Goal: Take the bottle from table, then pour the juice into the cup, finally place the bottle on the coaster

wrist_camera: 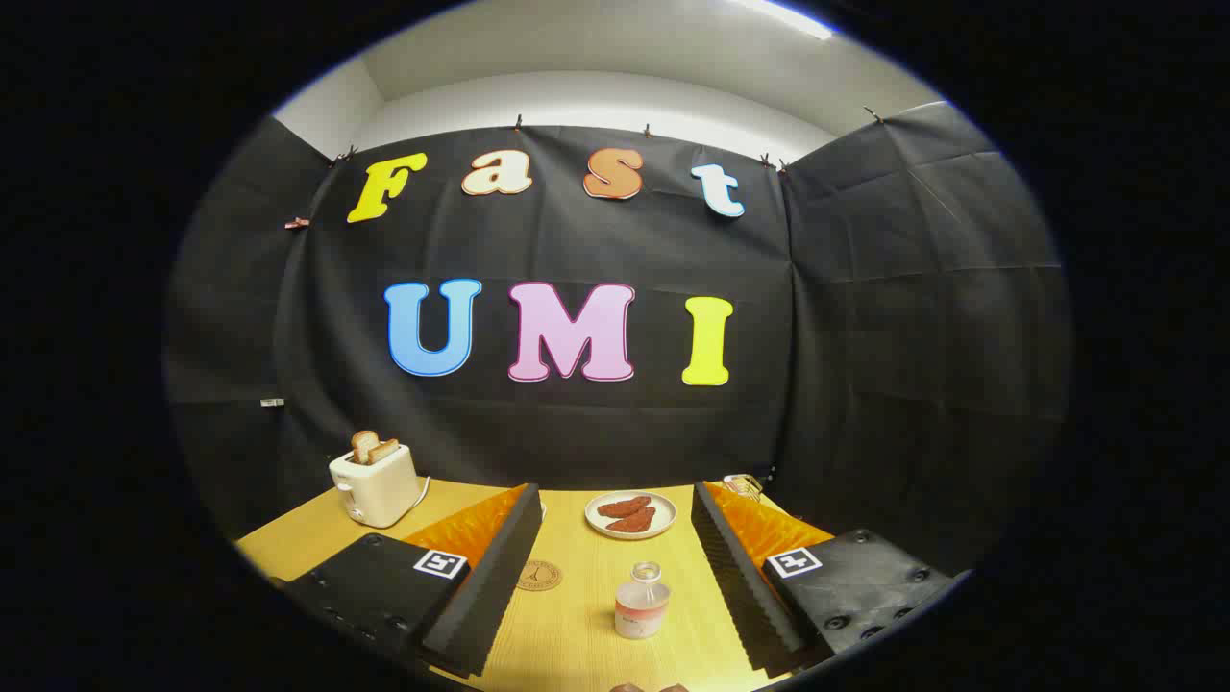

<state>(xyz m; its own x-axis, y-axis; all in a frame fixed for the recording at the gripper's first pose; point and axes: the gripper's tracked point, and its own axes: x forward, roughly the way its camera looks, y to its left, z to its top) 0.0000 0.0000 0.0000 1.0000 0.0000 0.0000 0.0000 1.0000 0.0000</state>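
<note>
The claw (615,577) is spread wide apart, holding nothing. The bottle (641,602) stands upright on the table (577,634) between its fingers, the coaster (539,575) lies just beside the left finger, and a plate (630,514) and toaster (375,483) sit beyond.

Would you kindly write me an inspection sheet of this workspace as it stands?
Surface: wooden table, bare between the fingers.
Job's things: bottle upright between the fingers, uncapped, a little liquid inside; round coaster near the left finger; cup: nothing seen.
Clutter: toaster holding toast, far left; plate of reddish-brown food beyond the bottle.
Grippers: gripper open, fingers spread either side of the bottle, not touching it.
Cables: toaster cord beside the toaster.
Surroundings: black cloth wall.
</note>
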